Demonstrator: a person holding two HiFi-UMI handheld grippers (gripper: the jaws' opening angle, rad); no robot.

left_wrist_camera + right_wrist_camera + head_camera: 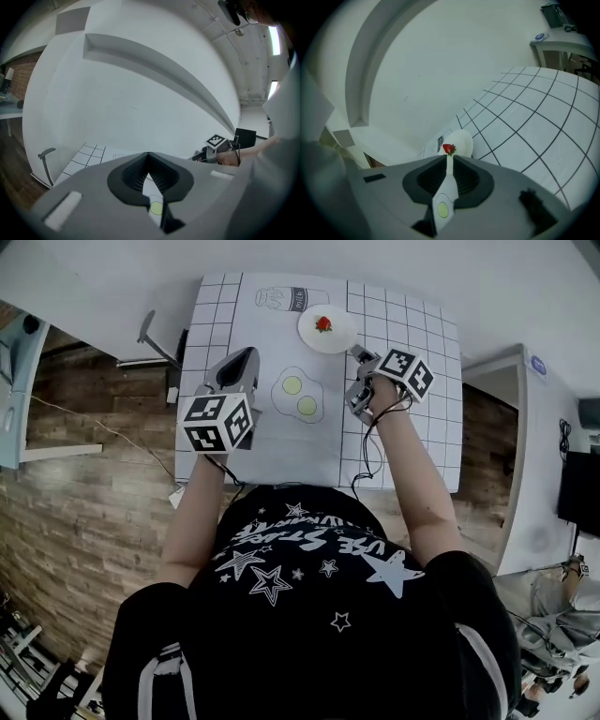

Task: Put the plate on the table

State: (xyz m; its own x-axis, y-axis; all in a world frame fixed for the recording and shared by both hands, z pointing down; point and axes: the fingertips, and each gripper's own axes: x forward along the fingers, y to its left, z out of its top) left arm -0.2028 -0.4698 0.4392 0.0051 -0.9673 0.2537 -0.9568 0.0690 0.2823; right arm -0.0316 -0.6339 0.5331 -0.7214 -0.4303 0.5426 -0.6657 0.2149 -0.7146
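White table, gridded mat (412, 427) across the upper centre of the head view | plate (311, 336) with strawberry (323, 324) lies on mat, top centre | left gripper (247, 354) lower left of plate, jaws pressed together, empty | right gripper (358, 354) just lower right of plate, jaws a narrow slit apart, nothing between

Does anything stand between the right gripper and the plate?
Nothing visible does. The plate lies on the mat just beyond the right gripper, with only bare mat between them.
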